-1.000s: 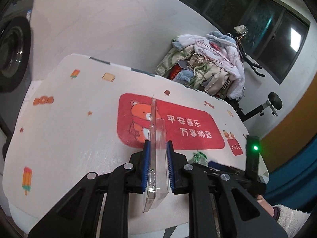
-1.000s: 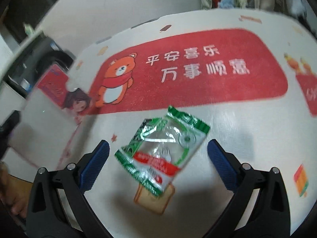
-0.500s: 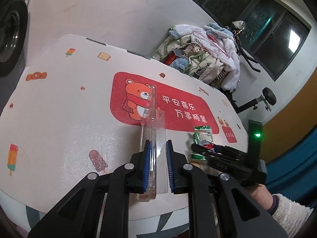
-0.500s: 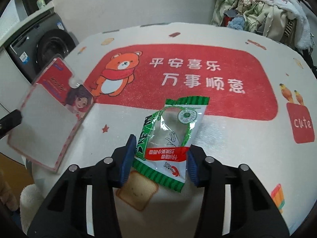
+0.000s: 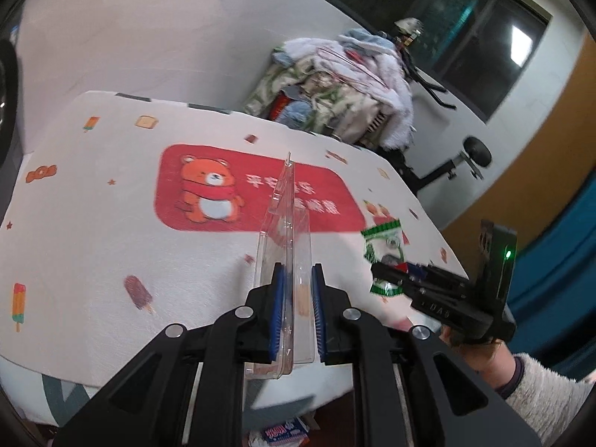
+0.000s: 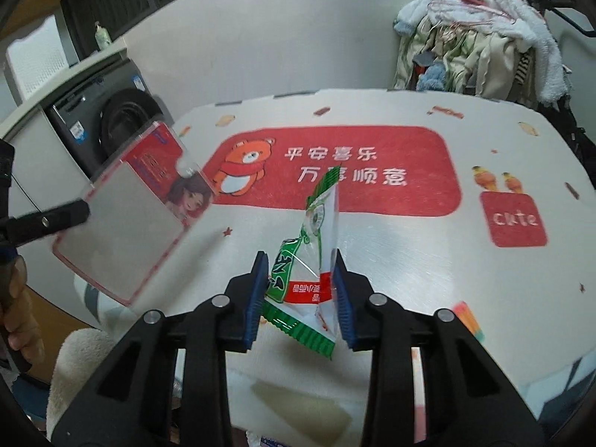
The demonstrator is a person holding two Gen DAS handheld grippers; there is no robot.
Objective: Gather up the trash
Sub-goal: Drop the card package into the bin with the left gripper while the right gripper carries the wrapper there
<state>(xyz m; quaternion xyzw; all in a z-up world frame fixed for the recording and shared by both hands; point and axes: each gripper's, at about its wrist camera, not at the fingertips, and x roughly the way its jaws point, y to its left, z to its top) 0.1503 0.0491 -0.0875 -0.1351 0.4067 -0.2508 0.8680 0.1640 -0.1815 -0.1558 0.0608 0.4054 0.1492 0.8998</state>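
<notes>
Trash, both pieces, lifted clear above white printed tablecloth point(image 6: 428, 260). Crinkled green-and-white plastic snack wrapper point(image 6: 311, 257) pinched upright in right gripper point(image 6: 301, 292), jaws just closed on it. Clear plastic blister pack point(image 5: 287, 260) clamped edge-on in left gripper point(image 5: 297, 313). Held firm, probably for carrying away.

A white wall point(image 5: 156, 37) backs a clothes-heaped rack point(image 5: 346, 89), a dark window point(image 5: 476, 33), and a washing machine point(image 6: 108, 119).
</notes>
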